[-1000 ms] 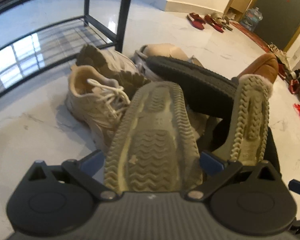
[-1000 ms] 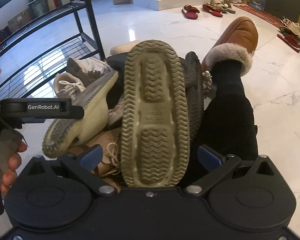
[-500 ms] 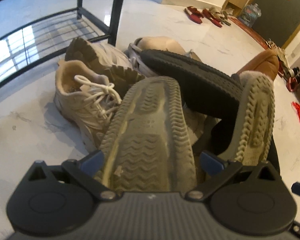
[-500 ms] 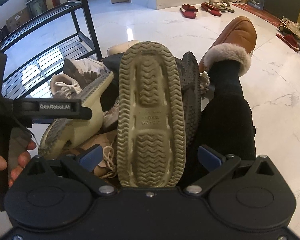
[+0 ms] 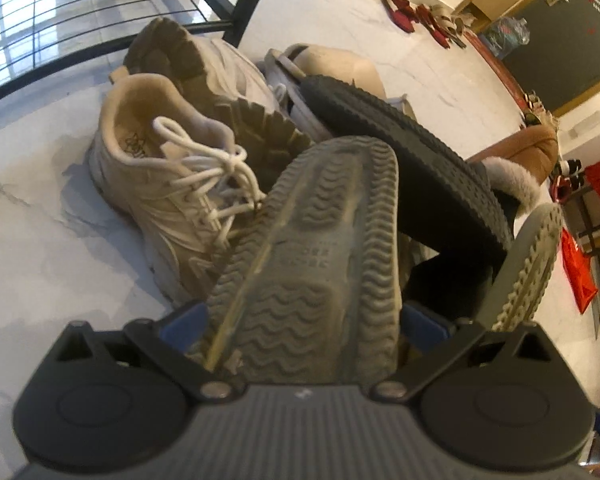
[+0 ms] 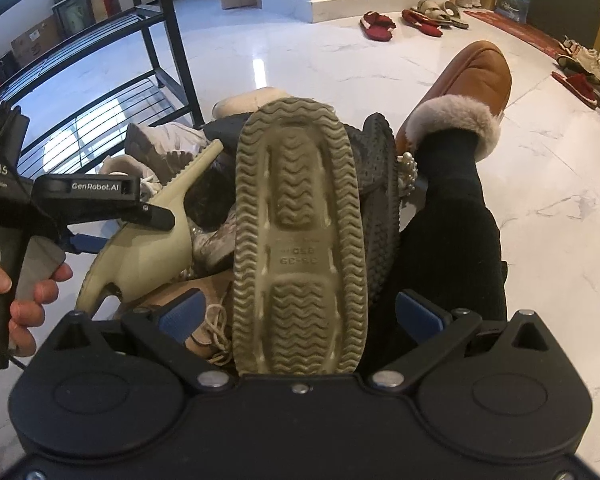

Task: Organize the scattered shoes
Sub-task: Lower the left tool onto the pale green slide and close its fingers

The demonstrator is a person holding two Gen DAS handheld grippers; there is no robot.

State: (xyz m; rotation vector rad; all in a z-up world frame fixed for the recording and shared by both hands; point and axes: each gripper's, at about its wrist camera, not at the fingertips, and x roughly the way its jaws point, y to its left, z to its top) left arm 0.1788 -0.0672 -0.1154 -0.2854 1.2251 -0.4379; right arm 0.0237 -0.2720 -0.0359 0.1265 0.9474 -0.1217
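Olive clogs clamped in both grippers; marble floor open rightward.

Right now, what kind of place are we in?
Probably a home entryway. A black shoe rack stands on a marble floor, a pile of shoes lies beside it, and slippers sit near a dark door.
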